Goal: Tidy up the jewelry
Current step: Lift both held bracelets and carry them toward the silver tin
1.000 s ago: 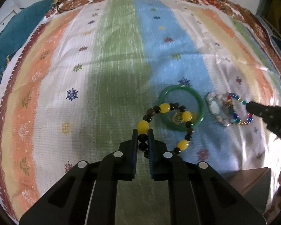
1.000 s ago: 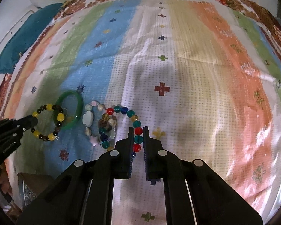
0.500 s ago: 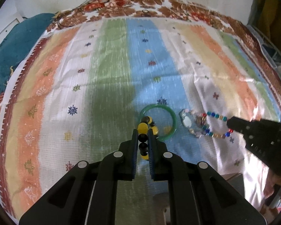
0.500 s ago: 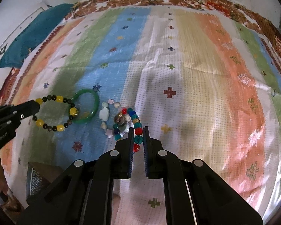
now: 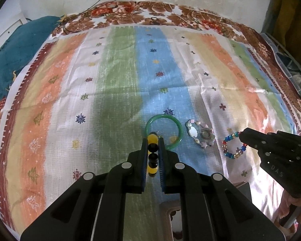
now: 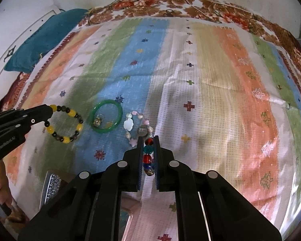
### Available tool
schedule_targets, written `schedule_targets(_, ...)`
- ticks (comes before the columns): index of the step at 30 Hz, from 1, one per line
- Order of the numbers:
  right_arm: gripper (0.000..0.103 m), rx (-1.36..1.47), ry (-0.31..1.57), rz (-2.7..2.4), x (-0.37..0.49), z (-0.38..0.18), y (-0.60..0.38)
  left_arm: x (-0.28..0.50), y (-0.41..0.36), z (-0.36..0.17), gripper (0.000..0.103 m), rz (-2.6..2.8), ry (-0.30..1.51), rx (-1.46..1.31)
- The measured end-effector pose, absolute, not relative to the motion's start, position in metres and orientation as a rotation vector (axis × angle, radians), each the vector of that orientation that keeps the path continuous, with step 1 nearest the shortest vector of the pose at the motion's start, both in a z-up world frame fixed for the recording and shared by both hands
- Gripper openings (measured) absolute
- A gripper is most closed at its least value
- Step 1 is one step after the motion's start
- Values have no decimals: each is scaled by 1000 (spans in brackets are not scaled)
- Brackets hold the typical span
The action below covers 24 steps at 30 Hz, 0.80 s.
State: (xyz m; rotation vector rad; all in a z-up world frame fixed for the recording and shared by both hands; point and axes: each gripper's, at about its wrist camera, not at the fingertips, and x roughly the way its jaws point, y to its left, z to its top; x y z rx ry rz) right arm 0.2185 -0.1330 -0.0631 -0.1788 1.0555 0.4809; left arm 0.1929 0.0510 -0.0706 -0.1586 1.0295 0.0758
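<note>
1. Left gripper (image 5: 153, 152) had its jaws pinched nearly closed on the yellow-and-black bead bracelet (image 6: 65, 123). From the right wrist cam it hung as an open loop off the tips, over the striped bedspread (image 6: 210, 80).
2. Right gripper (image 6: 148, 150) was the same story: jaws almost together on the multicolored bead bracelet (image 5: 233, 147), gripping a run of red and teal beads.
3. My guess on handling: both are light, floppy strands on cord, with round slick beads that want to roll out of a pinch. Squeezing across two or three beads in a row looked like the safe hold, and that's where both grips sat.
4. The green bangle (image 5: 164, 131) looked rigid, glassy and probably chippable, so I'd take it across the band. The pale shell-and-bead bracelet (image 5: 200, 133) lay just beside it, and I'd avoid pinching its flat shell piece.
5. Compared with a second earlier: both held bracelets had been lying on the bedspread, the yellow one overlapping the bangle, the colored one next to the pale one. By now both were lifted clear and pulled apart.
</note>
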Motion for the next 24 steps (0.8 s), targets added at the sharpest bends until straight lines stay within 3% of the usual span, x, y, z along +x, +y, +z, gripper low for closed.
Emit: schedule_targets(24, 10, -193, 946, 513, 182, -24, -133, 162, 36, -27, 9, 50, 915, -171)
